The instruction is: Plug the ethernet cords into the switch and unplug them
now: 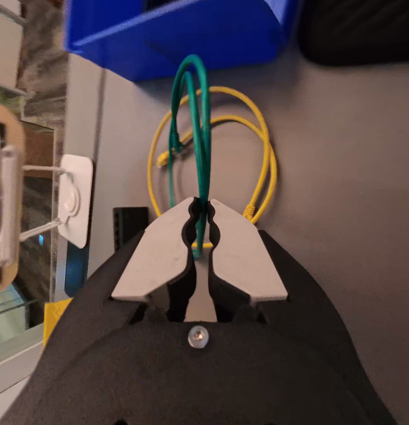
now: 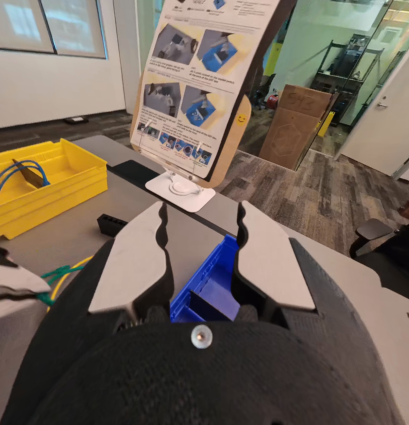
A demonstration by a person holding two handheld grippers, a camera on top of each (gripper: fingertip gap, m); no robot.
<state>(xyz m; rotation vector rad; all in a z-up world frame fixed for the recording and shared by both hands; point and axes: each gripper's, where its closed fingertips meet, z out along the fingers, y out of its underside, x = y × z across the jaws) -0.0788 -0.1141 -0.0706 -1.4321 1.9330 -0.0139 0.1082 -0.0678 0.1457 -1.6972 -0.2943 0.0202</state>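
My left gripper (image 1: 202, 203) is shut on a green ethernet cord (image 1: 204, 138), which loops up from the fingertips with its free plug hanging at the left. A yellow ethernet cord (image 1: 271, 161) lies coiled on the grey table beyond it. The black switch (image 1: 130, 220) sits on the table left of my left fingers, with nothing plugged into the ports that show. My right gripper (image 2: 202, 207) is open and empty, held above a blue bin (image 2: 212, 259). The right wrist view also shows the switch (image 2: 111, 226), the left gripper (image 2: 41, 292), the green cord (image 2: 56, 272) and the yellow cord (image 2: 58, 284).
A yellow bin (image 2: 84, 181) at the far left holds a blue cord (image 2: 44, 176). An instruction sheet on a stand (image 2: 189, 92) rises from a white base (image 2: 180, 190) at the table's far edge. The blue bin (image 1: 198, 39) lies beyond the cords. A dark chair (image 2: 373, 232) stands to the right. The left gripper's tips are roughly 30 cm from the right gripper's.
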